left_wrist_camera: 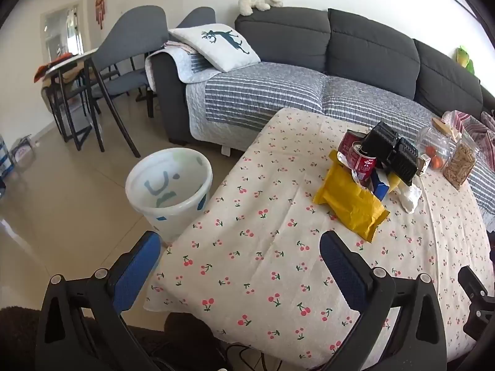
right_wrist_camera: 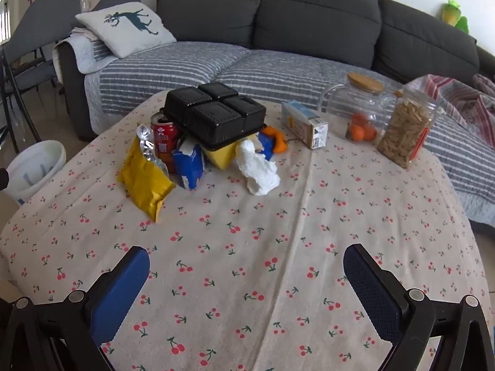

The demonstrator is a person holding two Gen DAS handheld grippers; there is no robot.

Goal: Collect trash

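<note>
A heap of trash lies on the cherry-print tablecloth (right_wrist_camera: 247, 247): a yellow snack bag (right_wrist_camera: 145, 182) (left_wrist_camera: 349, 204), a red can (right_wrist_camera: 164, 142) (left_wrist_camera: 363, 160), a black plastic tray (right_wrist_camera: 213, 114) (left_wrist_camera: 393, 151) tipped over the pile, a blue carton (right_wrist_camera: 188, 167), a crumpled white tissue (right_wrist_camera: 258, 170) (left_wrist_camera: 410, 198) and orange peel (right_wrist_camera: 277, 139). A white bin (left_wrist_camera: 168, 185) (right_wrist_camera: 35, 167) stands on the floor left of the table. My left gripper (left_wrist_camera: 241, 247) hangs open over the table's near left corner. My right gripper (right_wrist_camera: 247, 256) is open above the near cloth, nothing between its fingers.
A small box (right_wrist_camera: 306, 123), a glass jar with oranges (right_wrist_camera: 359, 114) and a jar of sticks (right_wrist_camera: 408, 130) stand at the table's right. A grey sofa (right_wrist_camera: 309, 15) with a deer pillow (right_wrist_camera: 123, 27) runs behind. Chairs (left_wrist_camera: 123, 49) stand at the far left.
</note>
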